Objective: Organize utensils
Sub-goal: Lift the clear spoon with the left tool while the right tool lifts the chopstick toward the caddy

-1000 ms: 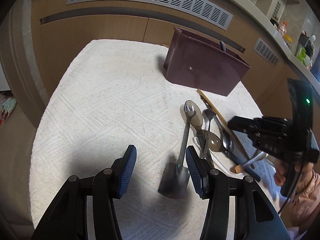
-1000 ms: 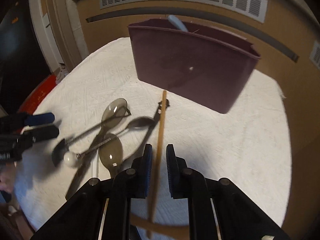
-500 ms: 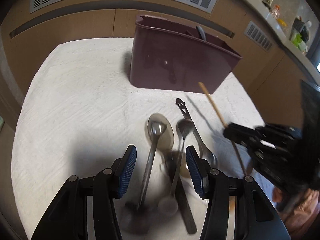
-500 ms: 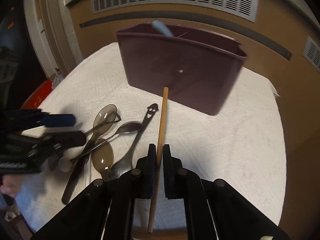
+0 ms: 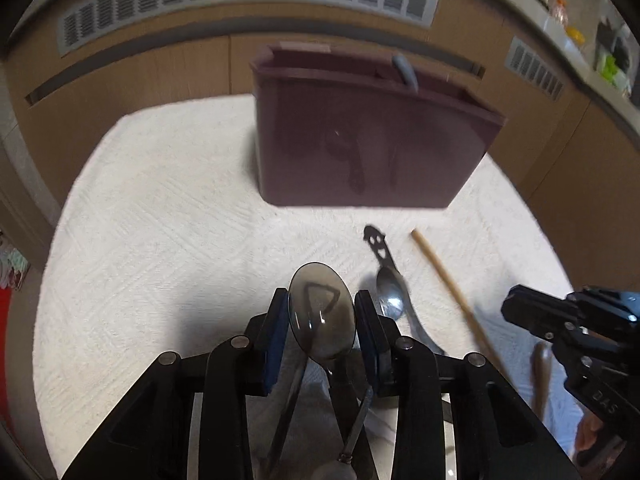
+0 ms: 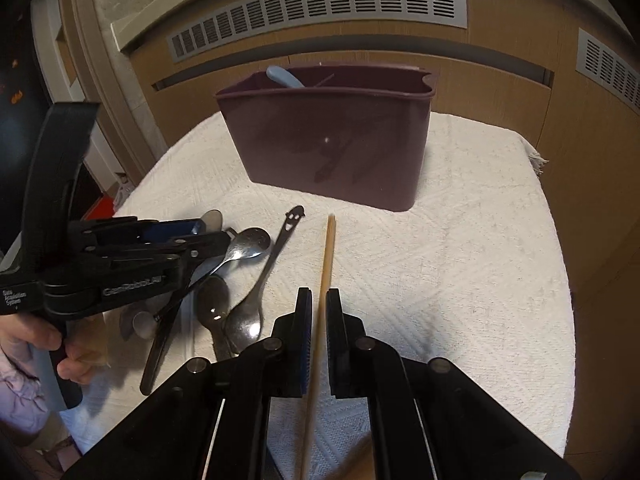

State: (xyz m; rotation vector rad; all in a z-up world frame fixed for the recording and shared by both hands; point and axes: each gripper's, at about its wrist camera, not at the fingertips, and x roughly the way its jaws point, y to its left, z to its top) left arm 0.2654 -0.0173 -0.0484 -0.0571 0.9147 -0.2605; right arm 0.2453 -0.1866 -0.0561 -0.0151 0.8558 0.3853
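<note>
My left gripper is closing on the bowl of a smoky translucent spoon, and its blue pads touch both sides of the bowl. That spoon lies in a pile with a steel spoon, a smiley-handled utensil and a dark knife. In the right wrist view the left gripper hangs over this pile. My right gripper is shut on a wooden chopstick that points toward the maroon caddy. In the left wrist view the chopstick slants in front of the right gripper.
The caddy stands at the far side of the white towel, with a blue-grey handle sticking out of it. Wooden cabinet fronts with vents rise behind. A hand holds the left gripper's handle at the left edge.
My left gripper moved right over the pile and narrowed around the smoky spoon's bowl. My right gripper closed fully on the chopstick, and the caddy now looks nearer.
</note>
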